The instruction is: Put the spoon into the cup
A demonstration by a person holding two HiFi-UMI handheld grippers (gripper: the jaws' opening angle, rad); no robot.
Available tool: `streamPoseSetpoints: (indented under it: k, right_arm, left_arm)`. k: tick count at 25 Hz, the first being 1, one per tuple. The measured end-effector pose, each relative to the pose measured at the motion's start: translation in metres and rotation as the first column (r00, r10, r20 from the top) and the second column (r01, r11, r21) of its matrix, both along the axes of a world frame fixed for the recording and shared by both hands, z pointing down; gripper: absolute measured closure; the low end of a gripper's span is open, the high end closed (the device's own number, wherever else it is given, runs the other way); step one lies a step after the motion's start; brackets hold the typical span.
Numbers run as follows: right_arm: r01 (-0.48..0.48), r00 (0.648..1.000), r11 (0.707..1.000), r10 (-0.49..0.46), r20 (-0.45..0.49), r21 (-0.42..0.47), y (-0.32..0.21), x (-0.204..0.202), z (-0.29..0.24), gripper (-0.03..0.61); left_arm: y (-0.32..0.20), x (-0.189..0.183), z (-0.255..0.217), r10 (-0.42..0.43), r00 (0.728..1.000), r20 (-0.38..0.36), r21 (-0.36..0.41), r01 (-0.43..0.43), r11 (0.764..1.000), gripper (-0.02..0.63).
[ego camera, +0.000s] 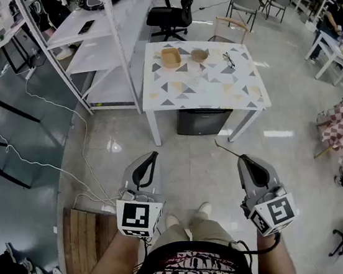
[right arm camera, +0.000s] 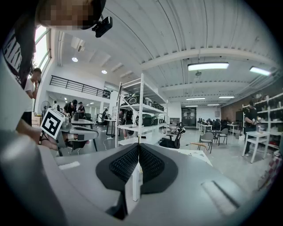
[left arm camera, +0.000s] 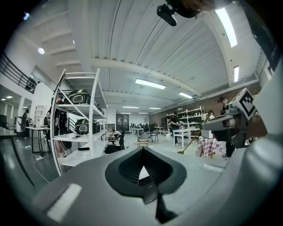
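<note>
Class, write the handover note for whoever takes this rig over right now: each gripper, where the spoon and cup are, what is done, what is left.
Left gripper: jaws together, nothing between them.
Right gripper: jaws shut on a thin brown stick, apparently the spoon, which juts ahead.
The cup: probably one of two light brown vessels on the patterned table farther ahead; I cannot tell which.
Done: spoon in hand.
Left: walk to the table, put the spoon in the cup.
</note>
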State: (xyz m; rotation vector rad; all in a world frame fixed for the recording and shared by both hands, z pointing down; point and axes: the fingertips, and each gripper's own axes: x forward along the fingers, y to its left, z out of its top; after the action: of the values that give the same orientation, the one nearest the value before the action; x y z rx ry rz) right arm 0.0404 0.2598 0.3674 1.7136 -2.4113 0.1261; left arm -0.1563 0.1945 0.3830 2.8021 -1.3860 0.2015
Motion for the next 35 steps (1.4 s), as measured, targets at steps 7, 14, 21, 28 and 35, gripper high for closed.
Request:
streamPoseSetpoints:
  k: [7,14,21,28,35]
  right_arm:
    - [0.006,1.000,1.000,-0.006,-0.012,-0.001,-0.029,0.024,0.010,0.545]
    - [0.027,0.999,1.000,-0.027,0.036,-0.006,-0.065,0.053,0.017,0.545]
    - [0.060,0.997,0.998,-0.059,0.050,-0.031,-0.096,0.060,0.022,0.545]
    - [0.065,0.996,0.997,-0.063,0.057,-0.033,-0.113,0.066,0.019,0.545]
    - [0.050,0.996,0.999,-0.048,0.072,-0.021,-0.131,0.075,0.013,0.545]
  left_arm:
    - [-0.031,0.022,0.009,-0.008,1.000,0.001,-0.004,0.008,1.000,0.614]
    - [-0.060,0.049,0.009,0.004,1.000,0.024,0.012,-0.004,1.000,0.614]
    - [-0.087,0.053,0.012,-0.032,0.999,0.018,-0.013,0.032,0.999,0.614]
    - [-0.103,0.064,0.009,-0.024,1.000,0.004,-0.005,0.024,1.000,0.614]
    - [-0.118,0.070,0.016,-0.030,1.000,-0.003,-0.037,0.030,0.999,0.614]
